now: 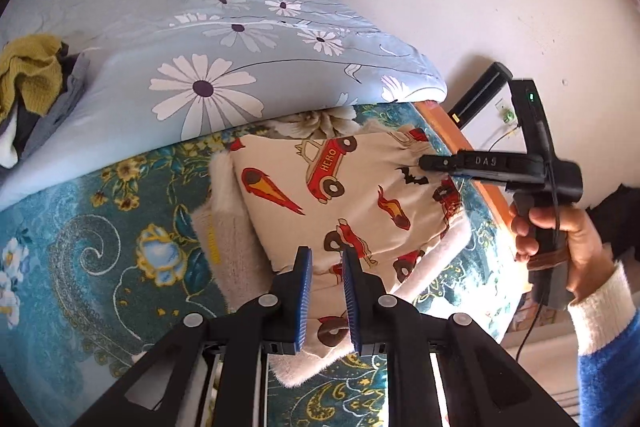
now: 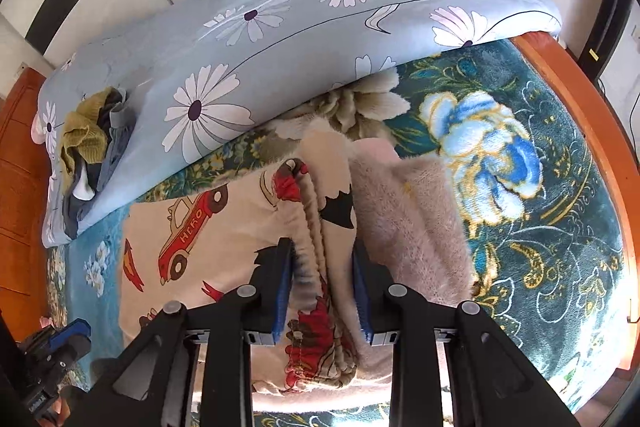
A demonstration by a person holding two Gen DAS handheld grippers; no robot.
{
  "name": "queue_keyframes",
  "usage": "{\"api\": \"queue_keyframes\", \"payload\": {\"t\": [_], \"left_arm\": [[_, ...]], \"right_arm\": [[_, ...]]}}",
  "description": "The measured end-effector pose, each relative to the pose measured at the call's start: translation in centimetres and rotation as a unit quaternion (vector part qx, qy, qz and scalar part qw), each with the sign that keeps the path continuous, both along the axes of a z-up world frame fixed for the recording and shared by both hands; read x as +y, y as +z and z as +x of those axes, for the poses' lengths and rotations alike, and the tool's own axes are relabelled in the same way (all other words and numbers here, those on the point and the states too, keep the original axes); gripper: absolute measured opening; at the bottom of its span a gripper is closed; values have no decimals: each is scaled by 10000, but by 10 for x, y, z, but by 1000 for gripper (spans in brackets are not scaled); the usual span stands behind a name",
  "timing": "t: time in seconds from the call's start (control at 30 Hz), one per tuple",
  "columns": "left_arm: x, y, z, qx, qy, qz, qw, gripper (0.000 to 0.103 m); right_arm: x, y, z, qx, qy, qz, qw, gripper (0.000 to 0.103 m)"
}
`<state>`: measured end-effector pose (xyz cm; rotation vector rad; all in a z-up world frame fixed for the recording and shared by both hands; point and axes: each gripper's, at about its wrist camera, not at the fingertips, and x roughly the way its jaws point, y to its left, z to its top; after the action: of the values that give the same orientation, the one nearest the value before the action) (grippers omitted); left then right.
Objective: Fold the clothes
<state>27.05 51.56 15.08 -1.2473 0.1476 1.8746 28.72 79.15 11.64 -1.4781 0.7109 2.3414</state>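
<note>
While the fleece garment (image 1: 352,203) lies on the bed's teal floral blanket (image 1: 100,219), printed with red cars and flames and already doubled over so its plush pink lining shows at the edges, both claws work at it. The right claw (image 2: 322,291) is spread, its blue pads on either side of the gathered elastic waistband (image 2: 310,227), apparently touching the cloth but not pinching it. The left claw (image 1: 326,301) hovers over the near edge of the garment with its pads parted and nothing between them.

My reading is that a fold is half done: the piece is roughly squared, and the waistband end wants gripping and carrying across. That calls for the right claw to close firmly on the thick ruffled band, which may slip, while the left pins or lifts the near edge.

"HERO" is printed on the red car (image 1: 326,169), and "DAS" can be read on the right gripper's body in the left view. A daisy-print duvet (image 1: 224,39) and a heap of other clothes (image 1: 32,79) sit farther back.
</note>
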Motion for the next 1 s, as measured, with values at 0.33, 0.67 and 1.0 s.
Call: {"api": "queue_keyframes", "payload": {"t": [0.33,0.67,1.0], "left_arm": [[15,-54,15,-192,-73,-536,9983,18],[-21,-38,26,-123,270,-163,9994,19],[-81,-65,46,-195,899,334,9952,103]], "right_arm": [[-30,24,52,1001,144,356,9942,35],[-68,-6,86,1475,-293,140,9885,35],[-129,-41,113,1419,-706,-428,9864,72]]}}
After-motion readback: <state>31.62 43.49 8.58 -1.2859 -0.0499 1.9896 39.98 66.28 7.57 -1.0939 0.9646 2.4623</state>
